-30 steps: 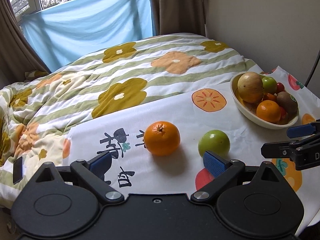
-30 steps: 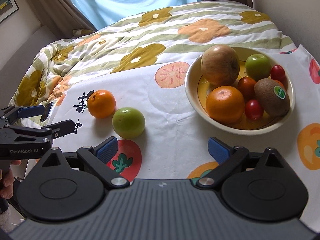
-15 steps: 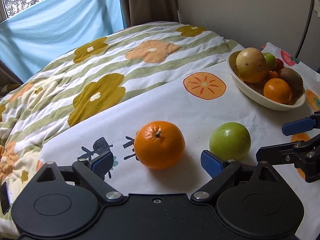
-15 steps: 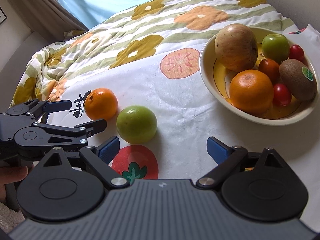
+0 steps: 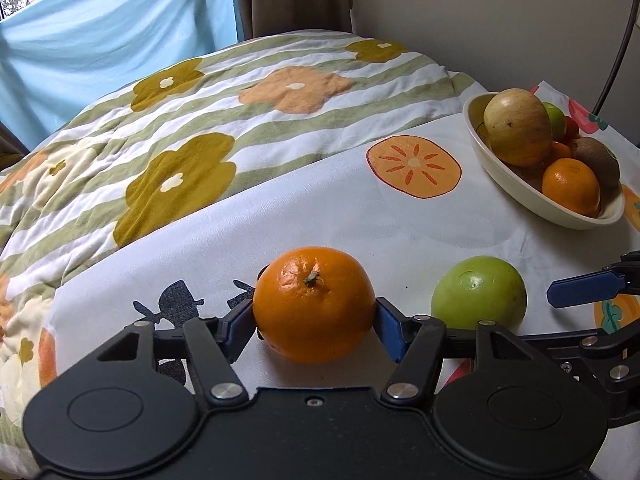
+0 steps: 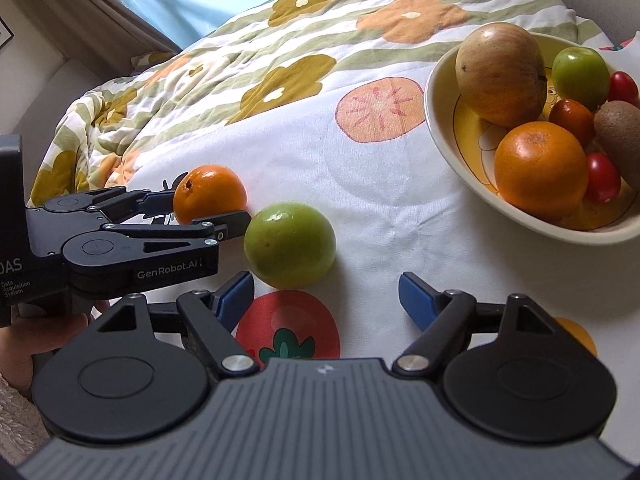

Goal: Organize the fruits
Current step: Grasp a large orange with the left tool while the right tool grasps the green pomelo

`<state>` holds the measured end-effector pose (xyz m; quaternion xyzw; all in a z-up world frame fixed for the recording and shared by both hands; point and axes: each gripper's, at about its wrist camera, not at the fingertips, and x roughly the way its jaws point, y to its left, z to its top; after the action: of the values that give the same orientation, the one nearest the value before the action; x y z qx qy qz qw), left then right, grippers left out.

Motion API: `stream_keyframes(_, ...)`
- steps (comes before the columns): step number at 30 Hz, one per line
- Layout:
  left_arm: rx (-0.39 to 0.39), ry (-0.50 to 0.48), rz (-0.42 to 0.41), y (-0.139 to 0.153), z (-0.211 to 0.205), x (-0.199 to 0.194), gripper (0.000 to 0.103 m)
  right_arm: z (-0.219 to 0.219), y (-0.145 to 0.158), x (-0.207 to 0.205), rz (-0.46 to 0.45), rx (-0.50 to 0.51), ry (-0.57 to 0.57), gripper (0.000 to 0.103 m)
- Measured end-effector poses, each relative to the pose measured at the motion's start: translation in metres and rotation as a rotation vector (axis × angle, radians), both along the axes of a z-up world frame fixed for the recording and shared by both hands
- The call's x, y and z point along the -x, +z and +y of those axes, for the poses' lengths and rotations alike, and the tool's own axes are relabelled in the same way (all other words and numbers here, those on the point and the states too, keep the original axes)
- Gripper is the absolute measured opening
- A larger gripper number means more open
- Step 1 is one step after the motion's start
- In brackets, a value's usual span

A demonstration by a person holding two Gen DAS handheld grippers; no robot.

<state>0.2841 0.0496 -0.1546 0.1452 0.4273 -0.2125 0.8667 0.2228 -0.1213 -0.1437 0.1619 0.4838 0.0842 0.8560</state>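
Note:
An orange [image 5: 314, 302] rests on the white fruit-print cloth [image 5: 320, 216]. My left gripper [image 5: 314, 322] has its blue pads touching both sides of the orange, which also shows in the right wrist view [image 6: 210, 192]. A green apple [image 5: 478, 298] lies just right of it, also in the right wrist view [image 6: 290, 250]. My right gripper [image 6: 326, 300] is open and empty, just short of the green apple. A cream bowl [image 6: 440, 120] at the right holds a large apple, an orange, a green fruit, a kiwi and small red fruits.
A flower-patterned striped quilt [image 5: 180, 140] covers the bed behind the cloth. A blue sheet [image 5: 100, 32] and curtains hang at the window. A wall and a dark cable [image 5: 616, 48] are at the right.
My left gripper moved forward and closed around the orange. My right gripper moved closer to the green apple and stayed open.

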Motion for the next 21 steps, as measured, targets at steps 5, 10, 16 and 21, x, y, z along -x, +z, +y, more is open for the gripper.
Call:
stream_keyframes(5,-0.029,-0.021,-0.02,0.0,-0.002,0.006,0.067,0.007,0.0,-0.004,-0.005,-0.002,0.033,0.088)
stream_keyframes(10,-0.026,-0.018,-0.014,0.0,0.006,0.008,0.067,0.013,-0.002,-0.01,-0.011,0.002,0.046,0.085)
stream_keyframes(16,-0.032,0.007,-0.011,0.0,0.015,0.014,0.067,0.023,-0.002,-0.021,-0.025,0.019,0.066,0.081)
stream_keyframes(21,-0.033,0.024,-0.008,0.001,0.023,0.022,0.067,0.031,-0.003,-0.025,-0.04,0.072,0.097,0.071)
